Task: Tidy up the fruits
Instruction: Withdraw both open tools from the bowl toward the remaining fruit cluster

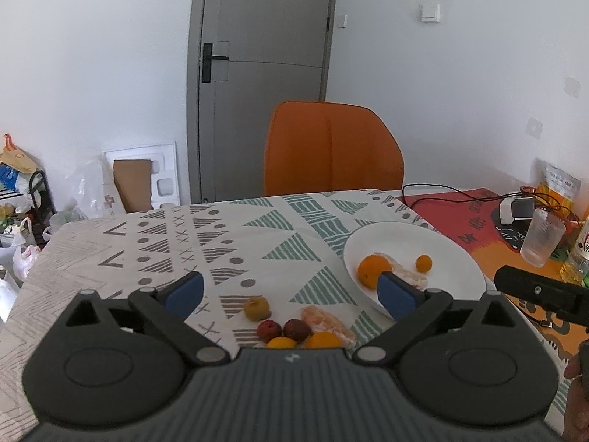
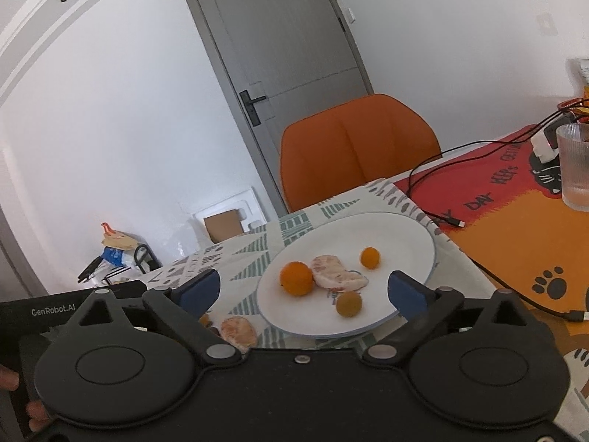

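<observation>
My left gripper is open above the patterned tablecloth, nothing between its blue fingertips. Below it lie a yellowish fruit, two red fruits, a peeled citrus piece and two small oranges, partly hidden by the gripper body. To the right, the white plate holds an orange, a small orange and a peeled piece. My right gripper is open over the plate, clear of the orange, peeled piece, small orange and yellowish fruit.
An orange chair stands at the table's far side. A red and orange mat to the right carries a ribbed glass, black cables and a charger. Another peeled piece lies on the cloth left of the plate.
</observation>
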Demonstrator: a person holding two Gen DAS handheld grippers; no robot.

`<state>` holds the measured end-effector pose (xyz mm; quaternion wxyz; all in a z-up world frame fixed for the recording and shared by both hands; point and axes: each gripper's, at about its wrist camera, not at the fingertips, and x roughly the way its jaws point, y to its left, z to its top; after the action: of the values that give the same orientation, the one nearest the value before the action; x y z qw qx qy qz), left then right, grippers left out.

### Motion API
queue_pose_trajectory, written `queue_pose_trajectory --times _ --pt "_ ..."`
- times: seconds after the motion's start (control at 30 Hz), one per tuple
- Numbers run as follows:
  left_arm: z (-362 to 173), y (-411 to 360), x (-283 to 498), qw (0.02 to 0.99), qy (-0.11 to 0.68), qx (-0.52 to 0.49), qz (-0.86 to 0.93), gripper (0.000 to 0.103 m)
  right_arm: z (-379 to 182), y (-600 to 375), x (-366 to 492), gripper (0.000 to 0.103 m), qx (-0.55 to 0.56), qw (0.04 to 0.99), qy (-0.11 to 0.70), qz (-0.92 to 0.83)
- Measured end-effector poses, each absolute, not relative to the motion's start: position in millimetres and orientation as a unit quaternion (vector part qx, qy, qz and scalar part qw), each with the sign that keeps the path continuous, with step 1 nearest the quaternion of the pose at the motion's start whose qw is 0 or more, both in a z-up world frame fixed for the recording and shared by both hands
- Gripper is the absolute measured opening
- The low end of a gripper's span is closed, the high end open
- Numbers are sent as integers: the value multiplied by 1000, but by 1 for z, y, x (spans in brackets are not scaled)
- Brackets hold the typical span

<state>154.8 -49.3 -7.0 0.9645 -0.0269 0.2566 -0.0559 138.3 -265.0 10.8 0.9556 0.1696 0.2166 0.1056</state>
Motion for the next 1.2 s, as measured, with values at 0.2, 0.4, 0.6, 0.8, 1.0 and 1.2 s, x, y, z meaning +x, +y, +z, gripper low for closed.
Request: queue_pose_trajectory --times 0.2,0.4,0.6,0.8,1.0,1.2 --pt "-3 -35 144 964 257 -37 -48 100 17 -255 132 101 163 956 214 118" --pt "0 -22 133 966 252 -44 -39 100 20 -248 130 101 158 955 217 128" --pt "4 -9 125 968 243 -55 -30 100 24 -235 127 101 145 954 218 149" --pt "4 1 122 968 241 -63 -23 99 26 -223 127 101 135 952 221 164" --pt "-1 4 129 965 254 -60 -6 97 21 -222 127 101 138 948 218 184" --pt "-3 10 120 968 239 -75 -22 97 18 -219 136 100 144 945 239 171"
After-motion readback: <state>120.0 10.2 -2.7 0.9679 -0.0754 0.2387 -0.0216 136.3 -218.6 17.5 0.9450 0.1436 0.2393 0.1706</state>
